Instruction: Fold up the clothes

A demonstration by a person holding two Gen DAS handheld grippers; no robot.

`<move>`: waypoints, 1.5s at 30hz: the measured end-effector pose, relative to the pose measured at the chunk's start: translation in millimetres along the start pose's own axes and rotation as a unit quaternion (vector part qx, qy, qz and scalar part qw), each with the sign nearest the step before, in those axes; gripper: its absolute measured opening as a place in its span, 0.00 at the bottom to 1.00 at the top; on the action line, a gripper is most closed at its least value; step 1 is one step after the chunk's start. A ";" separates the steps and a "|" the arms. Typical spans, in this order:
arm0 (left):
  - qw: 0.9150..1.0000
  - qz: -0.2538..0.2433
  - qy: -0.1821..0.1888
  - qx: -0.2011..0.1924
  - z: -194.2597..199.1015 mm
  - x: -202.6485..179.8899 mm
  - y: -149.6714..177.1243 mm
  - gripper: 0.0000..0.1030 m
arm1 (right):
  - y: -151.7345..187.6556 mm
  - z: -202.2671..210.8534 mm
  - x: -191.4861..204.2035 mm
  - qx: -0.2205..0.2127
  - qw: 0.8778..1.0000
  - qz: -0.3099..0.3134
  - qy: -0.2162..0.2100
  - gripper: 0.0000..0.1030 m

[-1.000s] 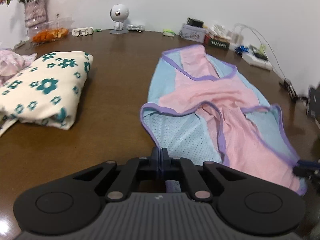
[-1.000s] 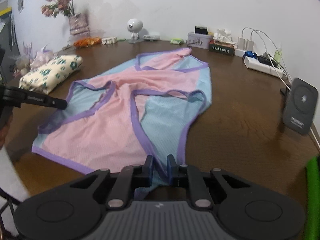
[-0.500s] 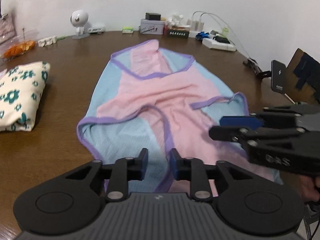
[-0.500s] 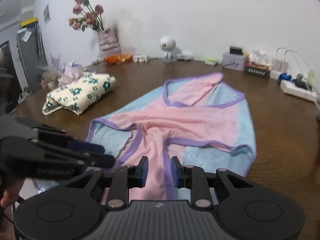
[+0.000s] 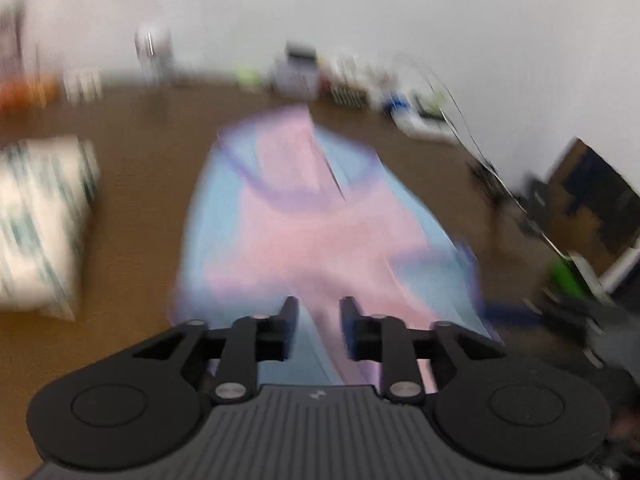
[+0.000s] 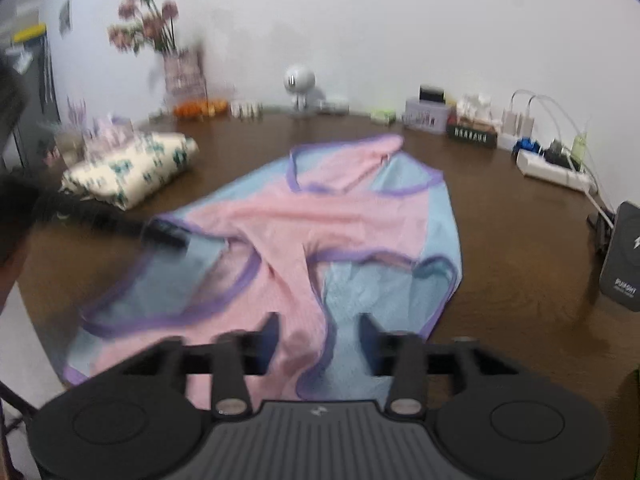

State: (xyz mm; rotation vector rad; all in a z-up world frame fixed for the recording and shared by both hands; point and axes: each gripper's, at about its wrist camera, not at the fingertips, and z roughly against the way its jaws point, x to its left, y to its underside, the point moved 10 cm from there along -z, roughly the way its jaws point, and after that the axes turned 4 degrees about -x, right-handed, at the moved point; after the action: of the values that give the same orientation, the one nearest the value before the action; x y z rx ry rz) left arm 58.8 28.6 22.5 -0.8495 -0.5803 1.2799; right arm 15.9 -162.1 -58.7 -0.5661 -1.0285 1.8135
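A pink and light-blue garment [image 6: 340,220] with purple trim lies spread flat on the brown table [image 6: 500,240], its near hem toward me. The left wrist view is motion-blurred, but it shows the same garment [image 5: 320,240] beyond my left gripper [image 5: 319,312]. Its jaws are opening and nothing is pinched between them. My right gripper [image 6: 320,326] hovers over the near hem, its jaws also opening, the cloth lying loose below the gap. The left gripper [image 6: 164,234] reaches over the garment's left side in the right wrist view.
A folded cream cloth with teal flowers [image 6: 132,168] lies at the left. Along the far wall stand a flower vase [image 6: 180,68], a round white figure [image 6: 299,80], small boxes and a power strip [image 6: 552,168]. A dark device [image 6: 624,256] stands at the right edge.
Both grippers were shut on the garment's near hem; their jaws have spread apart and let it go. The left gripper has lifted and swung toward the garment's middle.
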 end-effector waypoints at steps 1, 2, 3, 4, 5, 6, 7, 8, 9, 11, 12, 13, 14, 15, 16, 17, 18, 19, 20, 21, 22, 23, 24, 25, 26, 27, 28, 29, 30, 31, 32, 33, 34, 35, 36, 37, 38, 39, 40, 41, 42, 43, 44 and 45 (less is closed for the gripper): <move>1.000 -0.021 -0.021 -0.009 -15.3 8.7 -17.3 0.63 | -3.0 2.0 -5.1 -0.004 1.000 -0.008 0.000 0.44; 0.998 -0.040 -0.040 -0.015 -32.6 17.5 -33.9 0.63 | -4.7 1.5 -11.3 -0.004 1.000 -0.014 0.004 0.43; 0.998 -0.043 -0.051 -0.006 -55.3 26.3 -45.1 0.60 | -7.3 -0.4 -18.8 -0.004 1.000 -0.020 0.012 0.43; 0.997 -0.043 -0.059 0.007 -79.2 35.0 -54.9 0.57 | -10.5 -2.5 -27.3 -0.004 0.999 -0.026 0.020 0.42; 0.997 -0.037 -0.066 0.017 -100.5 42.5 -61.8 0.58 | -15.7 -5.1 -38.8 -0.004 0.999 -0.030 0.029 0.41; 0.997 -0.029 -0.072 0.027 -120.9 49.7 -67.9 0.57 | -23.4 -7.2 -52.3 -0.008 0.999 -0.038 0.038 0.42; 0.996 -0.016 -0.076 0.035 -140.4 56.5 -72.8 0.57 | -33.4 -10.0 -68.4 -0.011 0.998 -0.049 0.045 0.42; 0.996 -0.005 -0.076 0.044 -158.2 62.1 -75.7 0.57 | -43.1 -14.6 -82.3 -0.009 0.997 -0.059 0.048 0.43; 0.996 0.006 -0.074 0.053 -175.7 67.2 -78.1 0.57 | -53.2 -21.4 -94.2 -0.006 0.996 -0.067 0.050 0.43; 0.994 0.040 -0.068 0.075 -200.5 74.0 -74.8 0.55 | -76.8 -41.3 -117.5 -0.003 0.995 -0.082 0.054 0.43; 0.992 0.059 -0.066 0.086 -210.6 76.5 -72.9 0.48 | -84.9 -52.5 -125.2 0.000 0.994 -0.089 0.059 0.43; 0.992 0.064 -0.065 0.084 -216.5 76.8 -73.2 0.45 | -93.8 -65.9 -130.9 0.000 0.993 -0.098 0.061 0.43; 0.993 0.065 -0.065 0.079 -221.2 76.5 -74.2 0.44 | -102.3 -80.1 -135.4 0.000 0.993 -0.105 0.059 0.43; 0.993 0.060 -0.063 0.077 -224.1 74.6 -75.2 0.37 | -109.1 -96.7 -136.6 0.003 0.993 -0.108 0.051 0.43; 0.994 0.054 -0.061 0.076 -225.5 72.2 -75.5 0.19 | -115.1 -115.4 -139.3 0.010 0.992 -0.112 0.051 0.42; 0.994 0.049 -0.059 0.077 -226.6 69.7 -75.6 0.12 | -121.0 -134.1 -142.0 0.017 0.992 -0.116 0.051 0.42; 0.994 0.044 -0.057 0.077 -227.8 67.2 -75.7 0.04 | -126.1 -152.4 -144.5 0.025 0.991 -0.120 0.052 0.42; 0.994 0.049 -0.060 0.076 -226.4 69.3 -75.8 0.03 | -128.6 -169.7 -146.5 0.036 0.990 -0.121 0.055 0.40; 0.993 0.056 -0.065 0.076 -224.2 72.7 -75.9 0.03 | -130.2 -185.9 -148.2 0.047 0.990 -0.121 0.059 0.36; 0.993 0.063 -0.069 0.075 -222.1 76.1 -76.0 0.02 | -129.0 -197.8 -148.5 0.058 0.989 -0.117 0.064 0.34; 0.992 0.073 -0.076 0.072 -219.2 82.7 -76.6 0.02 | -126.5 -206.4 -147.8 0.066 0.989 -0.116 0.067 0.29; 0.991 0.081 -0.087 0.068 -214.5 92.0 -76.4 0.02 | -123.8 -213.6 -146.8 0.073 0.988 -0.115 0.068 0.11; 0.989 0.089 -0.102 0.062 -208.9 101.8 -75.9 0.02 | -120.6 -215.9 -146.1 0.075 0.988 -0.112 0.069 0.03; 0.987 0.098 -0.115 0.059 -203.0 110.9 -73.4 0.02 | -118.5 -215.6 -149.3 0.071 0.988 -0.108 0.084 0.03; 0.985 0.107 -0.127 0.056 -196.9 119.8 -70.3 0.02 | -116.7 -215.0 -152.5 0.067 0.987 -0.105 0.098 0.02; 0.983 0.118 -0.128 0.056 -192.1 125.9 -66.4 0.02 | -115.6 -213.4 -156.1 0.064 0.986 -0.107 0.109 0.02; 0.983 0.122 -0.128 0.055 -188.0 128.3 -63.4 0.02 | -114.5 -211.7 -159.7 0.062 0.985 -0.109 0.120 0.02; 0.982 0.125 -0.128 0.054 -184.0 130.0 -60.8 0.02 | -113.6 -210.3 -162.4 0.060 0.984 -0.110 0.128 0.02; 0.982 0.128 -0.129 0.053 -180.0 131.8 -58.1 0.02 | -113.4 -210.1 -162.6 0.060 0.984 -0.107 0.128 0.02; 0.982 0.127 -0.129 0.053 -176.9 132.3 -56.7 0.02 | -114.2 -211.6 -161.8 0.061 0.984 -0.101 0.131 0.02; 0.983 0.119 -0.132 0.051 -172.2 130.7 -54.7 0.02 | -116.0 -213.8 -160.4 0.064 0.985 -0.093 0.134 0.02; 0.984 0.110 -0.135 0.049 -167.0 128.7 -52.4 0.02 | -118.5 -217.0 -159.1 0.067 0.985 -0.085 0.135 0.02; 0.984 0.100 -0.138 0.047 -161.8 126.6 -50.2 0.02 | -123.1 -223.4 -158.5 0.073 0.986 -0.073 0.132 0.02; 0.985 0.088 -0.141 0.045 -155.4 123.8 -46.2 0.02 | -128.4 -230.8 -158.0 0.079 0.986 -0.062 0.129 0.02; 0.986 0.076 -0.144 0.042 -148.6 120.9 -41.7 0.02 | -135.6 -241.4 -157.5 0.086 0.987 -0.053 0.124 0.02; 0.986 0.064 -0.145 0.043 -139.2 116.8 -33.7 0.02 | -143.0 -252.3 -156.5 0.093 0.988 -0.043 0.118 0.02; 0.987 0.058 -0.143 0.044 -129.6 112.6 -25.5 0.02 | -150.7 -264.0 -153.4 0.099 0.988 -0.032 0.113 0.02; 0.988 0.055 -0.136 0.046 -119.6 107.1 -15.9 0.02 | -158.5 -276.1 -149.0 0.106 0.988 -0.020 0.108 0.02; 0.989 0.052 -0.128 0.050 -109.6 101.2 -5.8 0.02 | -166.4 -289.1 -140.5 0.113 0.988 -0.005 0.102 0.02; 0.990 0.049 -0.126 0.051 -99.6 96.4 2.3 0.02 | -173.9 -301.8 -131.1 0.119 0.988 0.010 0.096 0.02; 0.990 0.046 -0.125 0.052 -89.6 91.9 9.9 0.02 | -180.7 -313.5 -117.5 0.124 0.988 0.026 0.087 0.02; 0.990 0.043 -0.124 0.053 -79.6 87.4 17.4 0.02 | -187.5 -325.4 -99.8 0.128 0.988 0.040 0.071 0.02; 0.990 0.049 -0.118 0.056 -69.5 82.7 24.7 0.02 | -192.3 -334.4 -82.3 0.129 0.989 0.052 0.054 0.02; 0.990 0.054 -0.112 0.062 -60.9 77.3 32.1 0.02 | -196.1 -342.4 -61.4 0.129 0.989 0.069 0.034 0.02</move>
State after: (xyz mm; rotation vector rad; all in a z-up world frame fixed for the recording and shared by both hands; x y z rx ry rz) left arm 104.6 92.3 -45.0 -0.6450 -0.6313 1.5055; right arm 394.9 -38.6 -82.3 -0.5471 -0.7091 1.9970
